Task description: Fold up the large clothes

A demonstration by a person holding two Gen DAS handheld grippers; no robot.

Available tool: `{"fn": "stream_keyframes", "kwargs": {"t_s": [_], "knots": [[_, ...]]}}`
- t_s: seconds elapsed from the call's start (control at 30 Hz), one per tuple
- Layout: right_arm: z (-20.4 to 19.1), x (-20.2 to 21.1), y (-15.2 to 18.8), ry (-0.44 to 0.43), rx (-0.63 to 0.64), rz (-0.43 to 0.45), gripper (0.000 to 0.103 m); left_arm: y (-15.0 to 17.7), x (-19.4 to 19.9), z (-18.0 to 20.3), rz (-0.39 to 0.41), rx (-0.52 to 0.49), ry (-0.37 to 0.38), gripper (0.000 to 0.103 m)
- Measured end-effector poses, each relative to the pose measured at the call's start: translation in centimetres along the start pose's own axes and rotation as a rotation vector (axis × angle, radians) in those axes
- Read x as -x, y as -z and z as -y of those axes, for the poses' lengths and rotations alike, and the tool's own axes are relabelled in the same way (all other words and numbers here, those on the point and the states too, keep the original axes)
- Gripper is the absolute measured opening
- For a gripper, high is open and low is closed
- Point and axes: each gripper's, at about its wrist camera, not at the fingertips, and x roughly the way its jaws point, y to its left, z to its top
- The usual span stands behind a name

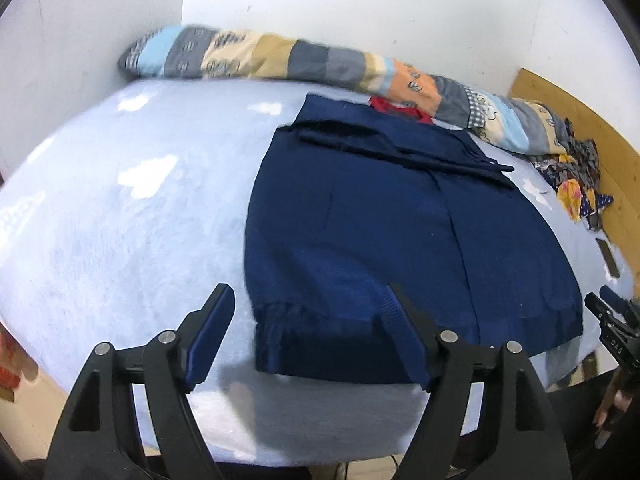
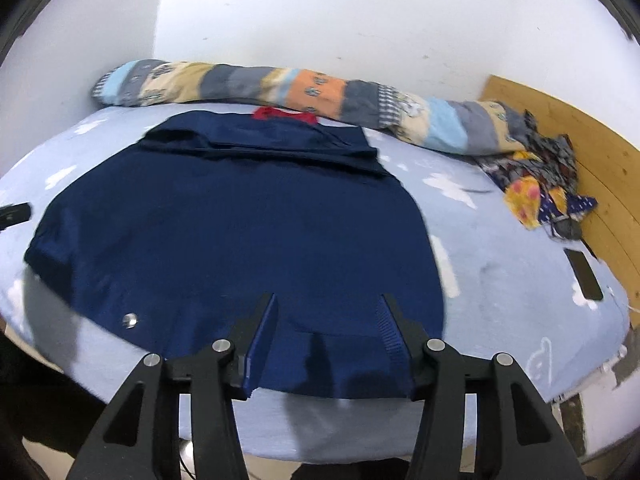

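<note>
On the pale blue bed cover [image 1: 120,220], printed with white clouds, a navy garment [image 1: 380,240] lay spread flat, its far end folded over into a band and its ribbed hem nearest the edge of the bed. A bit of red cloth [image 2: 286,114] showed just past its far edge, under a long patchwork bolster [image 2: 280,88] that ran along the white wall [image 2: 320,12]. Crumpled patterned fabric [image 2: 540,184] sat heaped by the wooden headboard [image 2: 592,152], and a dark phone [image 2: 584,276] rested on the cover near it.

The left gripper [image 1: 308,332] hung above the near left corner of the garment, its jaws standing wide with nothing pinched between them; one finger was over bare cover, the other over the hem. The right gripper [image 2: 328,340] hovered over the hem further along, its jaws also parted and clear of the cloth. From the left wrist view it could be seen at the bed's right edge, with part of a hand [image 1: 612,408] below it.
</note>
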Motion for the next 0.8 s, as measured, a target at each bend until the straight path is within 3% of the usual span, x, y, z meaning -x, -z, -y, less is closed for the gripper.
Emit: {"fn": "stream_keyframes", "kwargs": {"t_s": [0.13, 0.27, 0.4, 0.47, 0.6, 0.8], "knots": [[2.8, -0.5, -0.4, -0.002, -0.075, -0.028, 0.064, -0.6, -1.6, -2.0, -0.128, 0.005, 0.026, 0.077], [7.7, -2.1, -0.2, -0.077, -0.236, -0.112, 0.064, -0.6, -3.1, -4.4, -0.214, 0.133, 0.115, 0.077], [12.4, -4.0, 1.6, -0.177, -0.481, -0.2, 0.064, -0.2, -4.6, -4.9, -0.27, 0.188, 0.123, 0.077], [13.3, -4.5, 2.3, -0.189, -0.536, -0.219, 0.064, 0.0, -5.0, -4.7, -0.286, 0.195, 0.133, 0.077], [14.2, -5.1, 3.3, -0.205, -0.574, -0.25, 0.064, 0.3, -6.0, -3.1, -0.323, 0.148, 0.161, 0.077], [15.1, -6.4, 4.6, -0.232, -0.639, -0.297, 0.064, 0.6, -7.2, -0.3, -0.332, 0.005, 0.085, 0.078]]}}
